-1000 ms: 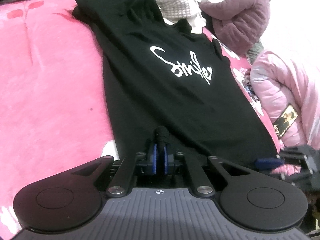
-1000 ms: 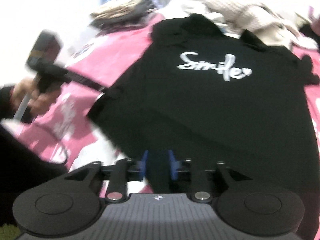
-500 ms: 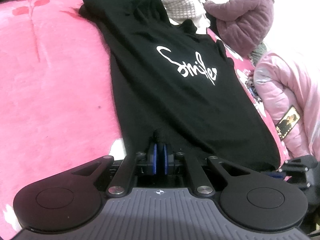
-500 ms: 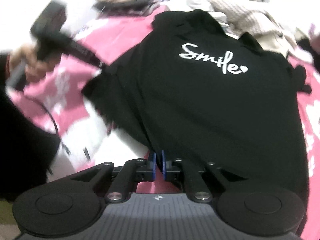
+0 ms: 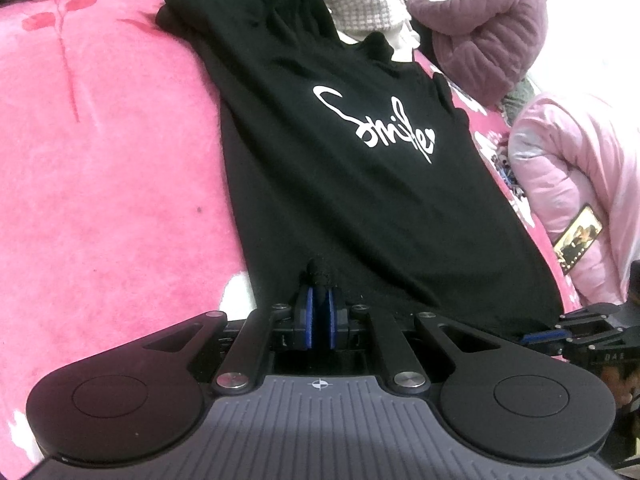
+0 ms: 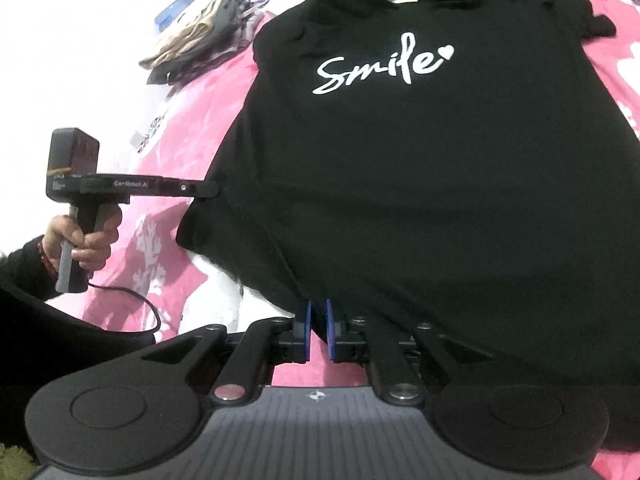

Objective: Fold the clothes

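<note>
A black T-shirt (image 5: 360,184) with white "Smile" lettering lies face up on a pink blanket (image 5: 100,168), collar far from me. My left gripper (image 5: 319,300) is shut on a bunch of its bottom hem. My right gripper (image 6: 317,312) is shut on the hem at the other bottom corner. The shirt (image 6: 440,184) stretches between them, its lower edge lifted a little. The left gripper (image 6: 200,190) shows from the side in the right wrist view, held by a hand. The right gripper (image 5: 540,336) shows at the right edge of the left wrist view.
Piled clothes (image 5: 356,4) lie beyond the collar. A mauve padded jacket (image 5: 488,28) and a pale pink jacket (image 5: 572,184) lie to the right of the shirt. A folded stack (image 6: 200,32) sits at the blanket's far left. A cable (image 6: 136,300) trails from the left gripper.
Both grippers kept their hold on the hem and pulled it toward me, stretching the shirt flatter. The left gripper has dropped lower in the right wrist view.
</note>
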